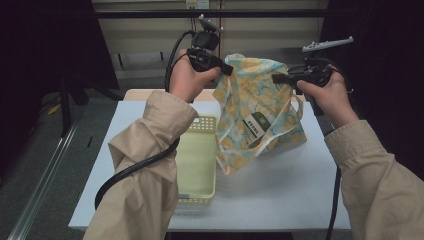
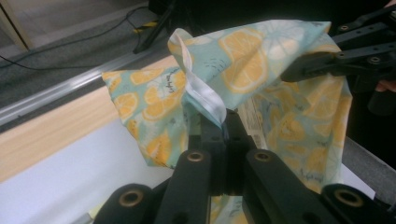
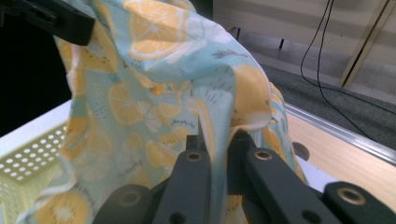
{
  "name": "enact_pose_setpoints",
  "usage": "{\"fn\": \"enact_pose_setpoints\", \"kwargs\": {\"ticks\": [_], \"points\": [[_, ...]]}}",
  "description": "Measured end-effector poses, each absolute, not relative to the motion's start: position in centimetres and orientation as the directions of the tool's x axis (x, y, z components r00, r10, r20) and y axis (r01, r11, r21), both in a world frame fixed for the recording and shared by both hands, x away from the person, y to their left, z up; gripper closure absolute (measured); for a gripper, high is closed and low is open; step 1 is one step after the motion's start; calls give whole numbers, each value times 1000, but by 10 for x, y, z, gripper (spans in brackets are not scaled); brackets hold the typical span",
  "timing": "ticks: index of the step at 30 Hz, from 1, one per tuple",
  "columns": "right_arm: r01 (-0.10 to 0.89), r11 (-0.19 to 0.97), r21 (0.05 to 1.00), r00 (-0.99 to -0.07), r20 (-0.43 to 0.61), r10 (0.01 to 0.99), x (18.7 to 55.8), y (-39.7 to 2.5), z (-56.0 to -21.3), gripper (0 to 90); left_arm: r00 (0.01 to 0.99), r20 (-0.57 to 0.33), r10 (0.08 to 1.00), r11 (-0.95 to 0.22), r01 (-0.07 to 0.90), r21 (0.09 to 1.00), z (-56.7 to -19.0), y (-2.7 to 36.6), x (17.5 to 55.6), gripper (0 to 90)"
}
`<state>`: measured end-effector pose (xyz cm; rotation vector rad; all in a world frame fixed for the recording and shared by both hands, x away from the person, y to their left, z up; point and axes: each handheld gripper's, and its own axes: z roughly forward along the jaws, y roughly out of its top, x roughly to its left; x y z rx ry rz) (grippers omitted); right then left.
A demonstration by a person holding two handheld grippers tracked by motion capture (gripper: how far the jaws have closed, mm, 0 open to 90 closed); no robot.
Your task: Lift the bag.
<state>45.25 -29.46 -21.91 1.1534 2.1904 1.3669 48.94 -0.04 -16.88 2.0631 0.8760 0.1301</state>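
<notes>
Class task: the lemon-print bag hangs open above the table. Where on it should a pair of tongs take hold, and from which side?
Grip the lemon-print bag at its top hem, one corner from each side. The left tongs and right tongs already pinch it there; the thin folded edge suits closed jaws, and the body hangs free above the yellow basket.

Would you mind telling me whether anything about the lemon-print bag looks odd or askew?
Nothing looks damaged or spilled. The lemon-print fabric bag hangs crumpled and tilted between the left gripper and right gripper, above the white table, beside the pale yellow plastic basket.
</notes>
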Motion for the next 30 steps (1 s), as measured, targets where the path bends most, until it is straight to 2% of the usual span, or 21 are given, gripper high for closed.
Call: {"fn": "enact_pose_setpoints", "kwargs": {"ticks": [8, 20, 23, 26, 30], "points": [[435, 205, 877, -644, 144, 751, 451, -291, -197, 896, 739, -208, 640, -361, 529, 768, -148, 8, 496, 900], [471, 217, 855, -676, 192, 712, 462, -262, -235, 870, 697, -238, 677, -338, 581, 740, -184, 37, 499, 900], [478, 220, 850, -683, 203, 701, 462, -255, -243, 737, 700, -237, 674, -354, 588, 728, -192, 44, 496, 899], [484, 224, 846, -683, 205, 701, 461, -249, -249, 535, 697, -223, 681, -365, 588, 722, -199, 51, 492, 898], [480, 212, 851, -667, 197, 719, 456, -249, -255, 332, 682, -228, 695, -346, 595, 725, -207, 64, 486, 873]]}}
